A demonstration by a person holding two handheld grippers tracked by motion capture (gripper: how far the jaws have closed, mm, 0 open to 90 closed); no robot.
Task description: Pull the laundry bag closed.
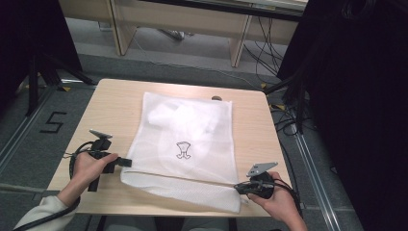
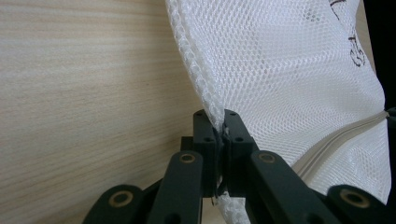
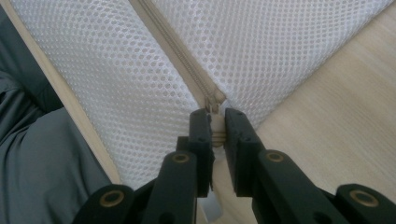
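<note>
A white mesh laundry bag (image 1: 185, 144) with a small black printed mark lies flat on the wooden table (image 1: 110, 110), pale cloth showing inside it. A zipper (image 1: 183, 176) runs across its near end. My left gripper (image 1: 129, 162) is shut on the bag's left seam edge (image 2: 205, 88). My right gripper (image 1: 239, 187) is shut on the zipper pull (image 3: 215, 119) at the bag's right side, where the zipper (image 3: 180, 51) ends.
The bag's near corner (image 1: 231, 204) reaches the table's front edge. A small dark spot (image 1: 217, 98) sits near the far edge. Desk legs and cables (image 1: 262, 43) stand on the floor beyond; a black tripod (image 1: 36, 72) stands at the left.
</note>
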